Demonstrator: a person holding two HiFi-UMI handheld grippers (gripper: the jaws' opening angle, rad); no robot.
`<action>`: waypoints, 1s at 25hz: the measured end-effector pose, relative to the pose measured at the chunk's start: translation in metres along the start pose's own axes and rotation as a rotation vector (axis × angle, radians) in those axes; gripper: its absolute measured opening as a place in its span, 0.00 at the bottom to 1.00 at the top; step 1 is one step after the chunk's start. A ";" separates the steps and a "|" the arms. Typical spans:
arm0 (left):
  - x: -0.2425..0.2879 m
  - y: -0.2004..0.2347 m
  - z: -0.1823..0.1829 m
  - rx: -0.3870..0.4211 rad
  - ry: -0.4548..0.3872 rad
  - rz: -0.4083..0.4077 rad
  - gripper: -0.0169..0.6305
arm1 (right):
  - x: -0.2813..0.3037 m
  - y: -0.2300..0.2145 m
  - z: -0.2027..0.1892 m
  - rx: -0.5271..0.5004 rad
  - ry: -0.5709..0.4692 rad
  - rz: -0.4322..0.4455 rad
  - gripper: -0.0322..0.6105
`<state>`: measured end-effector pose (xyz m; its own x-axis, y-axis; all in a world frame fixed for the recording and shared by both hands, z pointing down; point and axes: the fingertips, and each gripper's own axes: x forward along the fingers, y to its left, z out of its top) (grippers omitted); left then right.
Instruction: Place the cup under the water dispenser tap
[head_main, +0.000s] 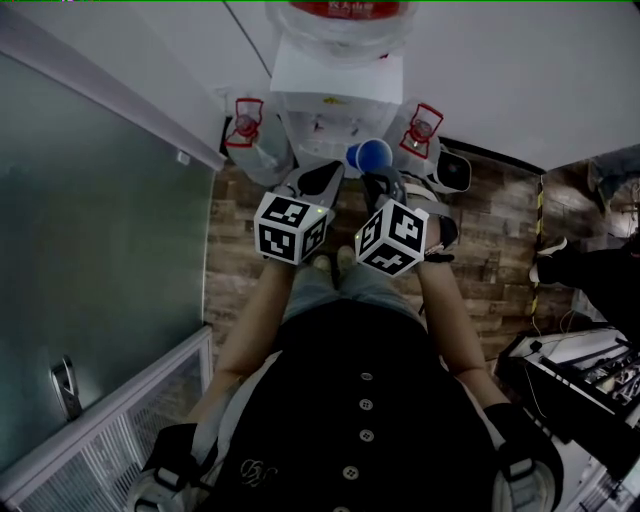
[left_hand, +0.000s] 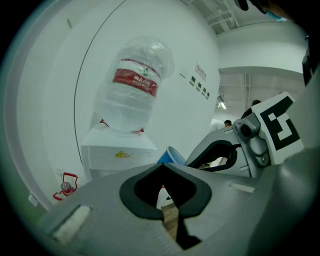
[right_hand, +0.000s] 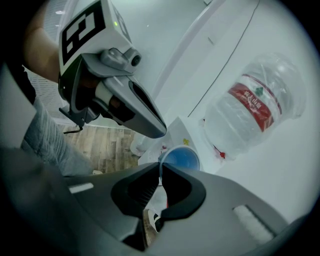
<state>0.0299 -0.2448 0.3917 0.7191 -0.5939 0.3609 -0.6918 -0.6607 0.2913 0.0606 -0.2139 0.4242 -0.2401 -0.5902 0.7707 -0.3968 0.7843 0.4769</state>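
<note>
A blue cup (head_main: 370, 155) hangs in the air in front of the white water dispenser (head_main: 335, 105), close to its tap recess. My right gripper (right_hand: 162, 169) is shut on the cup's rim, with the open mouth of the cup (right_hand: 181, 159) facing the camera. In the head view the right gripper (head_main: 376, 176) reaches toward the dispenser from below. My left gripper (head_main: 328, 172) hovers just left of the cup, its jaws together with nothing between them. From the left gripper view its tips (left_hand: 164, 165) meet, and the cup (left_hand: 168, 155) peeks out beyond them. A clear bottle (left_hand: 132, 87) tops the dispenser.
Red-framed fittings stand on either side of the dispenser (head_main: 245, 122) (head_main: 423, 128). A glass partition (head_main: 100, 250) runs along the left. A person's legs and shoes (head_main: 560, 262) are at the right, and a desk with equipment (head_main: 580, 375) is at the lower right. The floor is wood.
</note>
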 end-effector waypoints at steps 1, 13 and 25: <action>0.001 0.000 -0.002 0.000 0.005 0.003 0.03 | 0.001 0.000 -0.001 -0.004 0.001 0.004 0.08; 0.012 0.025 -0.014 0.053 0.024 0.040 0.03 | 0.025 0.004 -0.005 -0.047 0.034 0.039 0.08; 0.035 0.053 -0.045 0.017 0.053 0.044 0.03 | 0.068 0.016 -0.016 -0.091 0.066 0.063 0.08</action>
<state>0.0151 -0.2800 0.4591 0.6830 -0.5980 0.4194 -0.7215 -0.6420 0.2594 0.0520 -0.2387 0.4909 -0.2020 -0.5275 0.8252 -0.3003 0.8353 0.4605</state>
